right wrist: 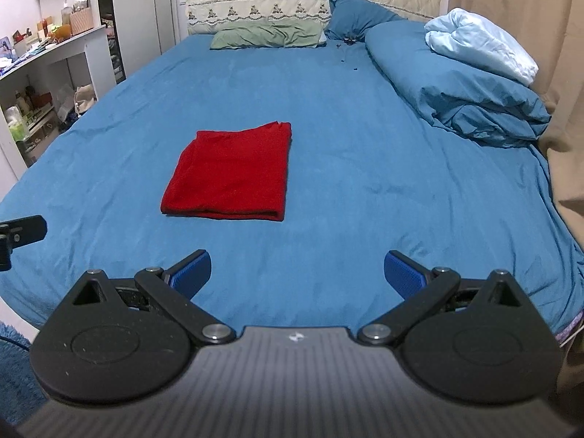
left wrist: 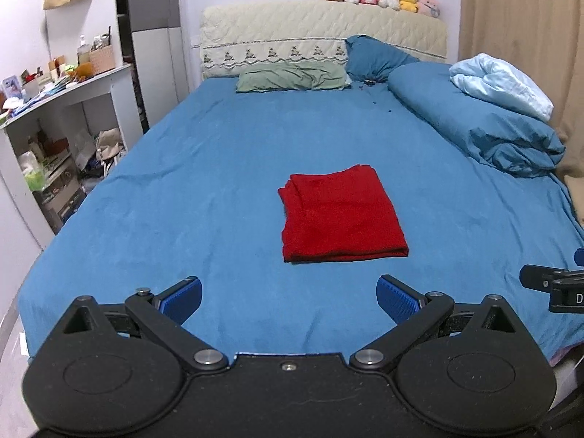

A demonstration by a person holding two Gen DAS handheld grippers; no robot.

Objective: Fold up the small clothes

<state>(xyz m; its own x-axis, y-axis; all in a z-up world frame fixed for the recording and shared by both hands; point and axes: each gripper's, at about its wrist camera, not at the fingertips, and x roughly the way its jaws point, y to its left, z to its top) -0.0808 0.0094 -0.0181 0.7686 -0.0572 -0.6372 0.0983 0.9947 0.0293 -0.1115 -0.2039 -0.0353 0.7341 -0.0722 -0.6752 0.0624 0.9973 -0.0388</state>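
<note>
Folded red cloth (left wrist: 343, 215) on blue bed (left wrist: 182, 200).
Its fold edge faces both grippers (left gripper (left wrist: 289, 297), right gripper (right wrist: 297, 273), jaws apart, empty).

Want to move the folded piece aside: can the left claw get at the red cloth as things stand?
Probably yes. The left claw is open, and only bare blue sheet lies between it and the red cloth; nothing rests on the cloth.

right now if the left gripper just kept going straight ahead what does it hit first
Most likely the folded red garment. It lies on the blue bedsheet ahead of the open left gripper, slightly right of centre between the fingers. Nothing else shows in between, though if the gripper points downward it could meet the sheet first; depth is unclear.
</note>
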